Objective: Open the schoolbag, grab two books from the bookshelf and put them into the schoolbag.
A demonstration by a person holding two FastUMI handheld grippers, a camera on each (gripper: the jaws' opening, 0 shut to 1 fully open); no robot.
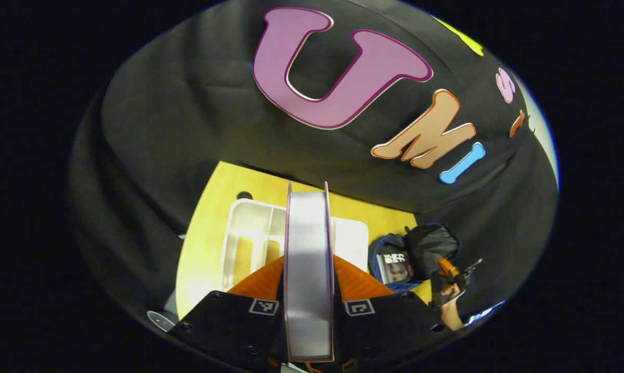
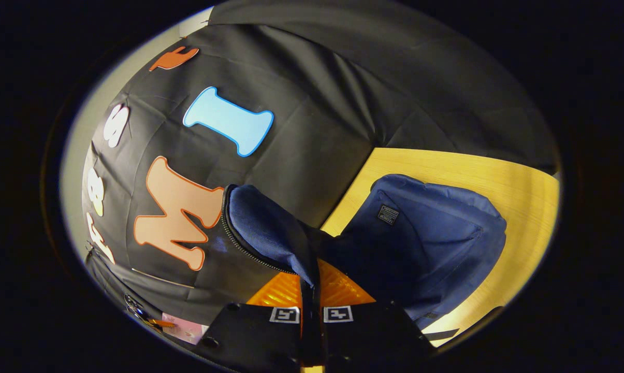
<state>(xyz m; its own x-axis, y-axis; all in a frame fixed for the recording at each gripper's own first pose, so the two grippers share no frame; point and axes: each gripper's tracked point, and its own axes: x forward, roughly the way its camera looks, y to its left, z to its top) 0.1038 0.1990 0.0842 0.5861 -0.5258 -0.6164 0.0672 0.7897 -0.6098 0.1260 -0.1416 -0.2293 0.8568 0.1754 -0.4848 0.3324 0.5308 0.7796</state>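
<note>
While the left gripper (image 1: 308, 290) has its fingers clamped on a book (image 1: 308, 259) held edge-on above the white shelf (image 1: 249, 228) on the table (image 1: 213, 207), the right gripper (image 2: 312, 295) pinches the bag (image 2: 425, 243) flap. Judged best: hold the flap high and wide, then slide the book spine-first into the mouth. The bag's interior is hidden; one book (image 1: 396, 267) appears already inside it.

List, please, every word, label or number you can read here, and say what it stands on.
Patch on the schoolbag: print too small to read.
Cover of the book in the schoolbag: print too blurred to read.
Held book in the left gripper: no text visible.
</note>
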